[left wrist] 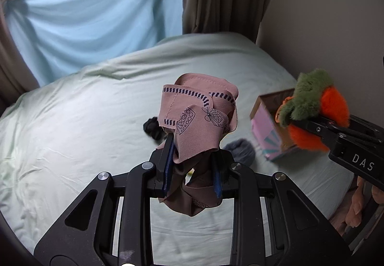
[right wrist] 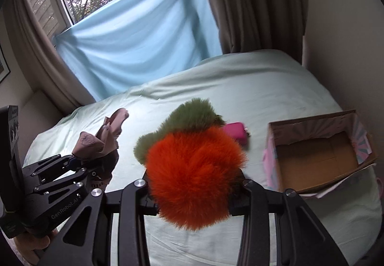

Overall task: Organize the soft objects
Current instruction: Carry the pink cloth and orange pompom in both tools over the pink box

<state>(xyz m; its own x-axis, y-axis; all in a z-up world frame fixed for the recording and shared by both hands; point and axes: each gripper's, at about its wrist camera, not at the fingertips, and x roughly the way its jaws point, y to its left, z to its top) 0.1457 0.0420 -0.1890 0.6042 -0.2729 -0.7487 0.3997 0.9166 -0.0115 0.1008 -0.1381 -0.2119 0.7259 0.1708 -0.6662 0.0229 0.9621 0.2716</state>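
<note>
My left gripper (left wrist: 192, 160) is pinched on a crumpled dusty-pink printed cloth (left wrist: 199, 117), held up above the pale green bedsheet (left wrist: 72, 134); my right gripper (right wrist: 192, 184) is clamped on a fluffy orange plush carrot with a green furry top (right wrist: 192, 170), also clear of the bed; an open cardboard box with pink patterned sides (right wrist: 316, 158) sits near the bed's right edge, with nothing visible inside it; a small magenta pouch (right wrist: 236, 135) lies beside the box; a black fabric bundle (left wrist: 152, 128) and a grey woolly item (left wrist: 241, 150) rest mid-bed.
</note>
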